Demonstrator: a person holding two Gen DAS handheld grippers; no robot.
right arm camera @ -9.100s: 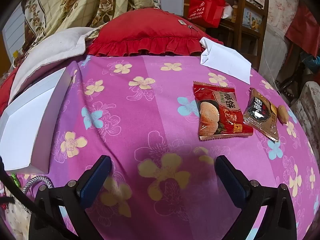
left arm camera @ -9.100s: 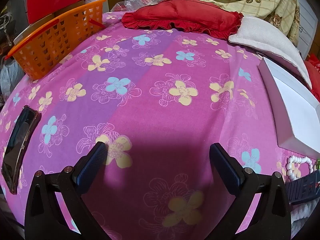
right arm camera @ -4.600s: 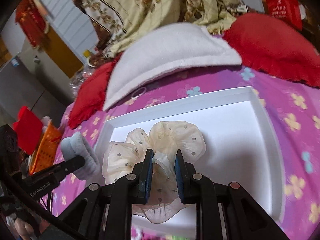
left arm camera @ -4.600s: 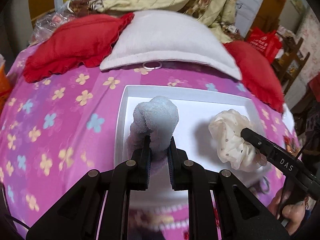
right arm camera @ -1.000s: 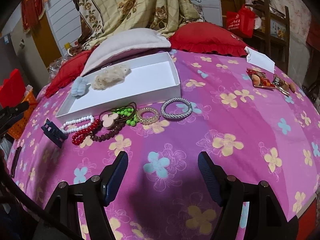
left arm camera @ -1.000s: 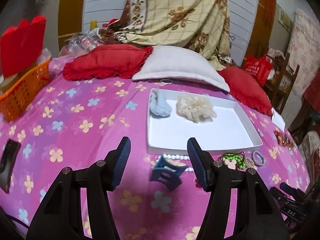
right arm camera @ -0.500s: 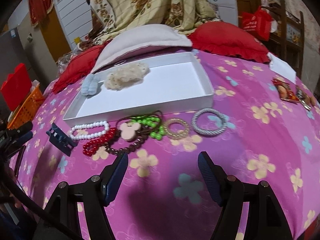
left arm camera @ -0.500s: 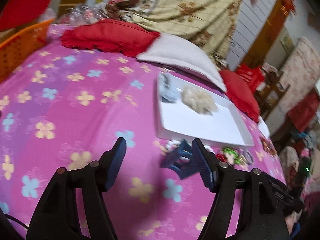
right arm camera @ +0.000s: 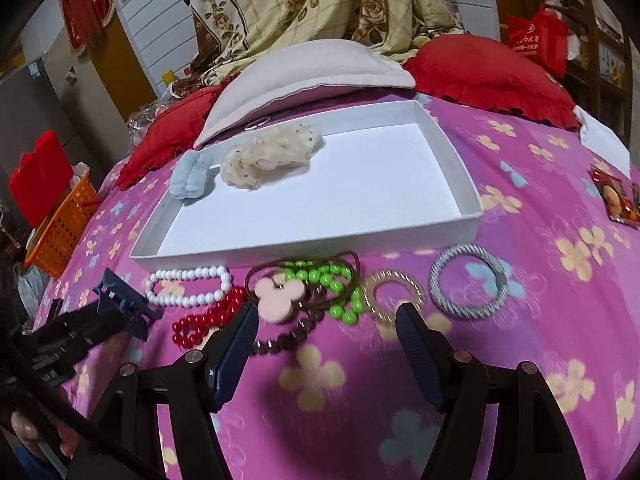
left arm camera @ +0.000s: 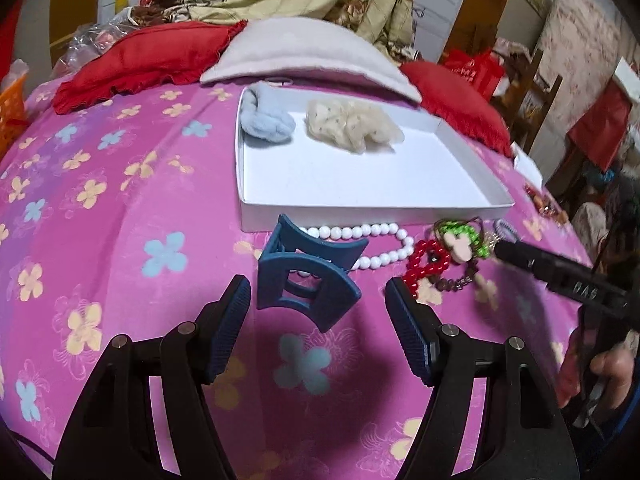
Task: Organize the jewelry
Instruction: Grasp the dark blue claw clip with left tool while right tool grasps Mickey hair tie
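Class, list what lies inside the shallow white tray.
Inside the shallow white tray: a fluffy pale-blue scrunchie and a cream dotted scrunchie. Whatever lies beneath them is hidden.

Tray (right arm camera: 460, 168) right half free; jewelry pile (right arm camera: 304, 292) crowds front.

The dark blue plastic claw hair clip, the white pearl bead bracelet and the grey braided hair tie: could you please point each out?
Dark blue plastic claw hair clip (left arm camera: 306, 286), left wrist view, on its ribbed body.
White pearl bead bracelet (right arm camera: 188, 280), right wrist view, on its bead loop.
Grey braided hair tie (right arm camera: 440, 270), right wrist view, on its left arc.
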